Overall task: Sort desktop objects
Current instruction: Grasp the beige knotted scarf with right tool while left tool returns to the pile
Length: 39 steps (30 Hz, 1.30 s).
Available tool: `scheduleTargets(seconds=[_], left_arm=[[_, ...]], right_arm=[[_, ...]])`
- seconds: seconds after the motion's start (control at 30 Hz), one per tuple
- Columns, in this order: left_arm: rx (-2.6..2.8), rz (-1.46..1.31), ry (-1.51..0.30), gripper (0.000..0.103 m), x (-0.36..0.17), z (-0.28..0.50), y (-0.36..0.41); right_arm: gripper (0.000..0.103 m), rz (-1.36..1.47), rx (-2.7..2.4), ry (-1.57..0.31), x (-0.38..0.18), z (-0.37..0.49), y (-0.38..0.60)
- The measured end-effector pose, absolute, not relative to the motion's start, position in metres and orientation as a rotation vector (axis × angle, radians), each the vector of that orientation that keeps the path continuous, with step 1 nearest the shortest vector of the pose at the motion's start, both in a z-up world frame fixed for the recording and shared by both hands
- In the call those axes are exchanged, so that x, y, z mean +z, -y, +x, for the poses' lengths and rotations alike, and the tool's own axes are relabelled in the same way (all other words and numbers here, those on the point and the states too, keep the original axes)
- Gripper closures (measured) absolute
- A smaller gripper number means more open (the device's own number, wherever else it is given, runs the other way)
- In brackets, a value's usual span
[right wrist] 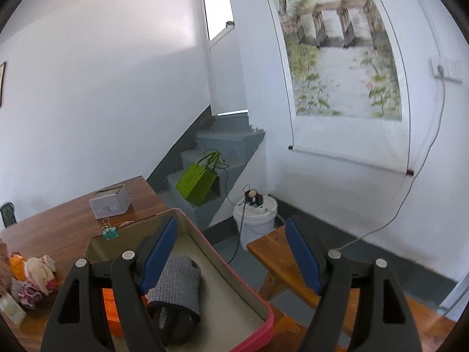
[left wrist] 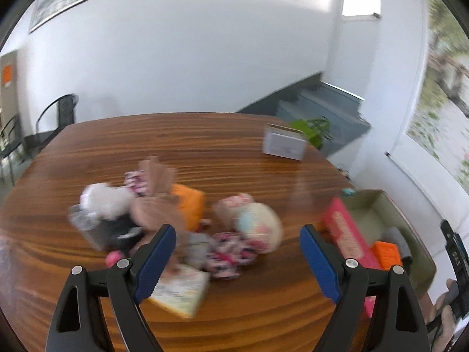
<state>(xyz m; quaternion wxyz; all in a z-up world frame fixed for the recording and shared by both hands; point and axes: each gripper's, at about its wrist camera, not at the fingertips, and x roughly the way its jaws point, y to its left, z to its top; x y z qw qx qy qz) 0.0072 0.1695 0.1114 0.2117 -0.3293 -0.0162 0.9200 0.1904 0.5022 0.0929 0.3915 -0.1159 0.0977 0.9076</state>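
A blurred heap of small items lies on the wooden table point(left wrist: 219, 152): a pale round plush point(left wrist: 259, 227), an orange block point(left wrist: 190, 205), floral pink cloth point(left wrist: 230, 253), a white fluffy toy point(left wrist: 107, 199) and a small book point(left wrist: 181, 290). My left gripper point(left wrist: 239, 259) hangs open just in front of the heap, nothing between its fingers. The pink-rimmed tin box point(right wrist: 234, 267) holds a grey knitted item point(right wrist: 178, 284) and an orange block point(right wrist: 111, 308). Over that box my right gripper point(right wrist: 231, 255) is open and empty.
A small white box point(left wrist: 283, 143) stands at the table's far right, with teal binder clips point(right wrist: 110, 232) near it. A wooden bench point(right wrist: 275, 249), a white bucket point(right wrist: 255, 220) and a green bag point(right wrist: 199, 182) on stairs lie beyond the table's right edge.
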Motion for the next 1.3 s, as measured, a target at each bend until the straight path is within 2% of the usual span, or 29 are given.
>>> scheduleTargets(seconds=[0.17, 0.43, 0.67, 0.9, 1.2, 1.23, 1.27, 1.3], left_arm=[[2.698, -0.927, 0.110, 0.015, 0.102, -0.007, -0.106], [2.807, -1.002, 0.265, 0.015, 0.082, -0.029, -0.033], [2.812, -1.030, 0.280, 0.015, 0.074, -0.032, -0.015], [2.821, -1.035, 0.319, 0.015, 0.074, -0.029, 0.001], [2.818, -1.039, 0.343, 0.015, 0.078, -0.026, 0.010], [2.816, -1.040, 0.341, 0.015, 0.078, -0.026, 0.010], [2.814, -1.042, 0.335, 0.015, 0.077, -0.026, 0.009], [2.812, -1.045, 0.329, 0.015, 0.077, -0.026, 0.008]], right_arm=[[0.024, -0.291, 2.306, -0.158, 0.097, 0.180, -0.485], [0.024, -0.401, 2.564, -0.313, 0.121, 0.142, -0.427], [0.024, -0.751, 2.920, -0.333, 0.121, 0.056, -0.339], [0.024, -1.007, 3.038, -0.239, 0.095, -0.017, -0.262], [0.024, -1.162, 3.025, -0.203, 0.062, -0.066, -0.222], [0.032, -1.181, 3.018, -0.189, 0.058, -0.069, -0.219], [0.046, -1.206, 3.008, -0.172, 0.054, -0.071, -0.217], [0.050, -1.212, 3.003, -0.159, 0.052, -0.071, -0.216]])
